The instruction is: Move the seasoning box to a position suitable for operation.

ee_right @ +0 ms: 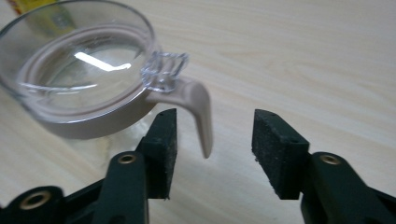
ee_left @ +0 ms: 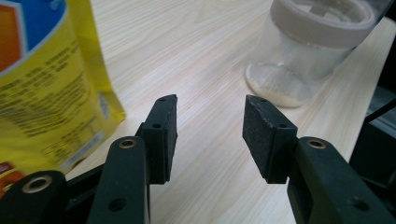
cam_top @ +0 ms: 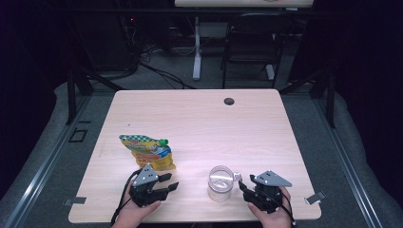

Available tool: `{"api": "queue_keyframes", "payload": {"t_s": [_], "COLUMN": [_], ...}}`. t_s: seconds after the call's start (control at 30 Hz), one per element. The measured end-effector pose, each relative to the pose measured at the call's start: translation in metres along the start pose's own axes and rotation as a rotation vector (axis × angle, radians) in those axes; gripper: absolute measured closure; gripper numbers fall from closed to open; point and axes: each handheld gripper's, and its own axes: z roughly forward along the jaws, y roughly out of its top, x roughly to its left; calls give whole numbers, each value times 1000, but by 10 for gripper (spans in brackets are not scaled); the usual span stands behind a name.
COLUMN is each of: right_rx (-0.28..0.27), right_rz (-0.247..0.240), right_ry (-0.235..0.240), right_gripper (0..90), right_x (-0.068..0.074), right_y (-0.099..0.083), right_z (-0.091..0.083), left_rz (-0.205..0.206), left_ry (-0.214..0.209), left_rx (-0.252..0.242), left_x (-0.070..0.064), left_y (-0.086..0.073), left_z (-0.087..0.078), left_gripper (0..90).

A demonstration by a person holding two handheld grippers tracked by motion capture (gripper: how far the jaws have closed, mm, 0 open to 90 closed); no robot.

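A yellow food pouch (cam_top: 148, 152) with a green cap lies flat on the wooden table (cam_top: 199, 123), left of centre. A clear jar (cam_top: 221, 183) with a beige lid ring and clear lid stands near the front edge. My left gripper (cam_top: 168, 184) sits just below the pouch (ee_left: 42, 79), open, with nothing between its pads; the jar (ee_left: 313, 51) is ahead to its right. My right gripper (cam_top: 243, 186) is open just right of the jar (ee_right: 88, 79). The lid's beige latch (ee_right: 198, 112) hangs in the space ahead of its open jaws, untouched.
A round cable hole (cam_top: 229, 101) sits near the table's far edge. Beyond the table stand a black chair (cam_top: 252, 40) and a white desk leg (cam_top: 196, 47), with cables on the floor. A small layer of pale grains lies in the jar's bottom.
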Motion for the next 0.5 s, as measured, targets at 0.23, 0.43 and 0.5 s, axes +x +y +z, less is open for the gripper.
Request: {"api": "queue_keyframes", "payload": {"t_s": [0.23,0.43,0.5], "right_rx": [-23,-35,-38], "right_rz": [61,87,67], "right_ry": [9,53,46], "right_gripper": [449,544,564], "right_x": [-8,-17,-19], "right_y": [3,5,9], "right_z": [-1,-4,-8], "left_rz": [-12,-36,-38], "left_ry": [-29,-59,-64], "left_rx": [33,23,20], "left_x": [-8,-13,-14], "left_y": [12,26,28], "left_z": [20,27,29], "left_gripper": [518,469,473]}}
